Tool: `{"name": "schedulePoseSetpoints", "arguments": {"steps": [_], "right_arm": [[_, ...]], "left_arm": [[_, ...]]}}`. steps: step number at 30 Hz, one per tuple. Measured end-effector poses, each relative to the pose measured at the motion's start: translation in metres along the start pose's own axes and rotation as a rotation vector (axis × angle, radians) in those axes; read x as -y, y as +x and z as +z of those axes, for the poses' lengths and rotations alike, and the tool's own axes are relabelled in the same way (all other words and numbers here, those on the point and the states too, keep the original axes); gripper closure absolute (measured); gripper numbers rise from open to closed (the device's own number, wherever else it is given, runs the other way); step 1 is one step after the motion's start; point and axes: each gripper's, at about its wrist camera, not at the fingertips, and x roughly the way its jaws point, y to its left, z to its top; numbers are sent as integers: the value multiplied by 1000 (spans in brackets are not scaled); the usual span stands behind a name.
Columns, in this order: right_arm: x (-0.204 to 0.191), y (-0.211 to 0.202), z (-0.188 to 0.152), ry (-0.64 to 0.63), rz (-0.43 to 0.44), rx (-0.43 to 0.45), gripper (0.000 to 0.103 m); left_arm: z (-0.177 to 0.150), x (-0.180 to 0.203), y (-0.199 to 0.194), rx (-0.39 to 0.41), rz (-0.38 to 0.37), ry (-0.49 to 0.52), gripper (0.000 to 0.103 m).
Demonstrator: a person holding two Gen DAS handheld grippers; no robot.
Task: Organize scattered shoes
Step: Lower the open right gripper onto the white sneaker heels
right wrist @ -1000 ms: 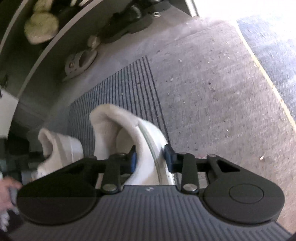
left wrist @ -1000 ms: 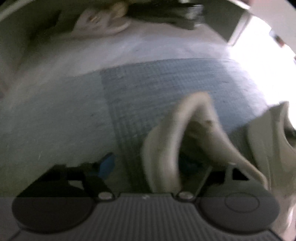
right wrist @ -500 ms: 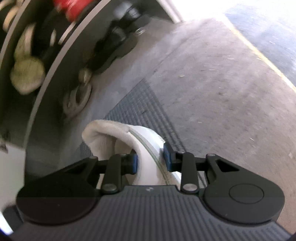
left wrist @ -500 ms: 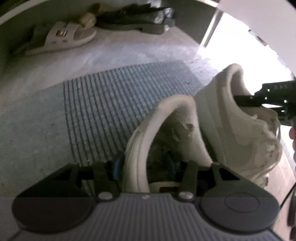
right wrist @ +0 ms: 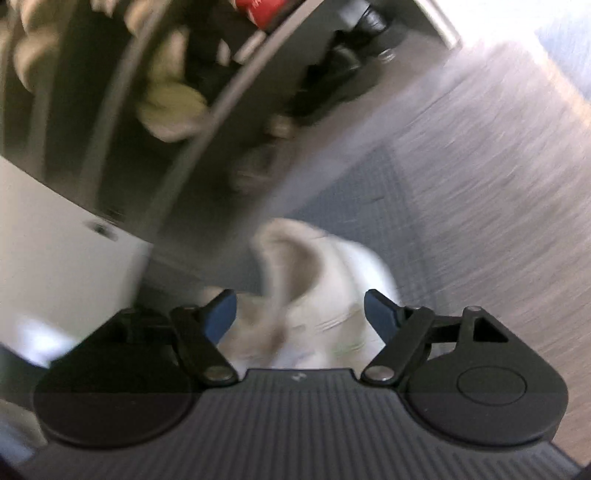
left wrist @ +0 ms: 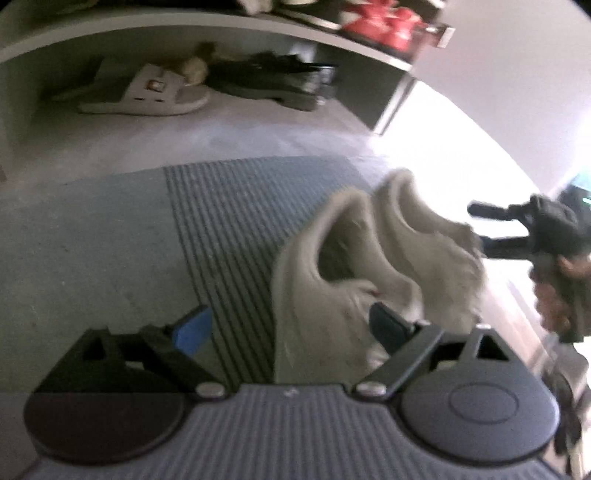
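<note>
Two white sneakers stand side by side, heels toward me, on a ribbed grey mat (left wrist: pixel 229 221). The nearer sneaker (left wrist: pixel 314 295) sits between the spread pads of my left gripper (left wrist: pixel 290 326), whose jaws are opening and do not press on it. The second sneaker (left wrist: pixel 424 251) stands just to its right. In the left wrist view my right gripper (left wrist: pixel 487 229) reaches in from the right behind that shoe, held by a hand. In the blurred right wrist view my right gripper (right wrist: pixel 301 314) is opening too, its blue pads clear of the white sneaker (right wrist: pixel 325 288) between them.
A low shoe rack runs along the back. A grey slide sandal (left wrist: pixel 147 96) and black shoes (left wrist: pixel 273 81) lie under its bottom shelf, and red shoes (left wrist: pixel 380 26) sit above. Yellowish slippers (right wrist: pixel 170 110) are on the rack. Bare concrete floor (right wrist: pixel 498 184) lies to the right.
Both grippers have opened wide and let go of the sneaker heels they held. The left one has drawn back and up. The two sneakers now stand together on the mat.
</note>
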Motion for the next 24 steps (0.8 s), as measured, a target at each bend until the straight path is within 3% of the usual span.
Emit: {"name": "schedulePoseSetpoints", "arguments": {"steps": [1, 3, 5, 7, 8, 9, 12, 15, 19, 24], "right_arm": [[-3, 2, -2, -54, -29, -6, 13], [-3, 7, -5, -141, -51, -17, 16], [12, 10, -4, -26, -64, 26, 13], [35, 12, -5, 185, -10, 81, 13], [46, 14, -6, 283, 23, 104, 14], [50, 18, -6, 304, 35, 99, 14], [43, 38, -5, 214, 42, 14, 16], [33, 48, -6, 128, -14, -40, 17], [35, 47, -11, 211, -17, -53, 17], [19, 48, -33, 277, -42, -156, 17]], "left_arm": [[-6, 5, 1, -30, -21, 33, 7], [-15, 14, 4, -66, -41, 86, 7], [-24, 21, 10, -95, -60, 139, 6], [-33, 29, 23, -123, -62, 172, 0], [-36, 30, 28, -128, -63, 150, 0], [-36, 31, 33, -130, -54, 134, 3], [-33, 41, 42, -127, -8, 109, 1], [-29, 40, 45, -107, 15, 63, 4], [-18, 41, 50, -113, 42, -3, 4], [-6, 39, 51, -115, 46, -91, 4]]}}
